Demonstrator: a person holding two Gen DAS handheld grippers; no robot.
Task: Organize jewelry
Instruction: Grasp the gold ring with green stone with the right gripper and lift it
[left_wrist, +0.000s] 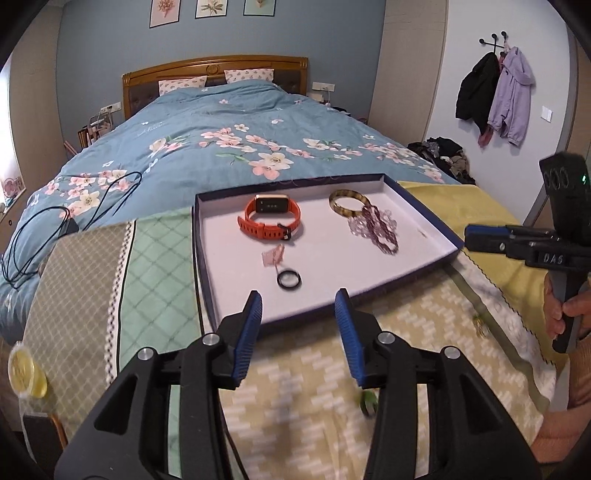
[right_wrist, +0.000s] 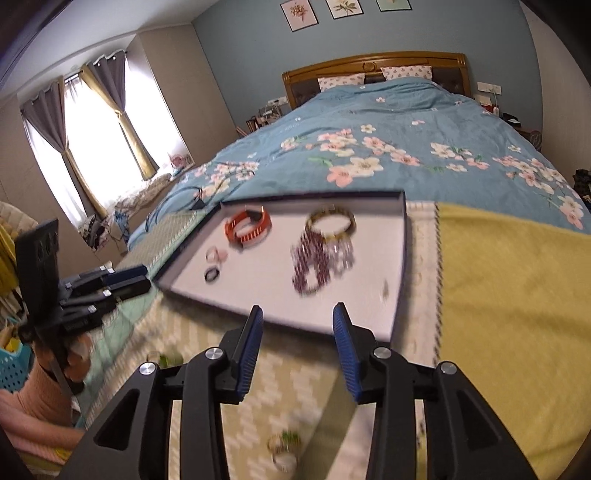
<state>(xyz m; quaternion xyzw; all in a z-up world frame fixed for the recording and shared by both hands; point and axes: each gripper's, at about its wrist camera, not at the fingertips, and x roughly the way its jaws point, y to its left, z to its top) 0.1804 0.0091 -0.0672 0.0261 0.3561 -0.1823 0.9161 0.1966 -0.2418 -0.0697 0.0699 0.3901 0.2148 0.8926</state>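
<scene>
A shallow white tray with a dark rim (left_wrist: 207, 295) (right_wrist: 400, 258) lies on cloths at the foot of the bed. In it are an orange watch (left_wrist: 271, 218) (right_wrist: 248, 229), an amber bangle (left_wrist: 349, 201) (right_wrist: 330, 221), purple bead strings (left_wrist: 380, 230) (right_wrist: 317, 264), a black ring (left_wrist: 289, 279) (right_wrist: 212, 274) and a small pink piece (left_wrist: 272, 255) (right_wrist: 217, 254). My left gripper (left_wrist: 298, 310) is open and empty just before the tray's near edge. My right gripper (right_wrist: 297, 321) is open and empty over the tray's near edge; it also shows in the left wrist view (left_wrist: 469, 238). A green ring (left_wrist: 367, 402) (right_wrist: 286, 441) lies on the cloth below the grippers.
The bed with a blue floral quilt (left_wrist: 229, 147) stretches behind the tray. Black cables (left_wrist: 44, 229) lie on the quilt at left. A yellow cloth (right_wrist: 517, 295) lies right of the tray. A small gold piece (left_wrist: 479, 325) sits on the cloth right of the tray. A yellow-lidded cup (left_wrist: 26, 373) stands at far left.
</scene>
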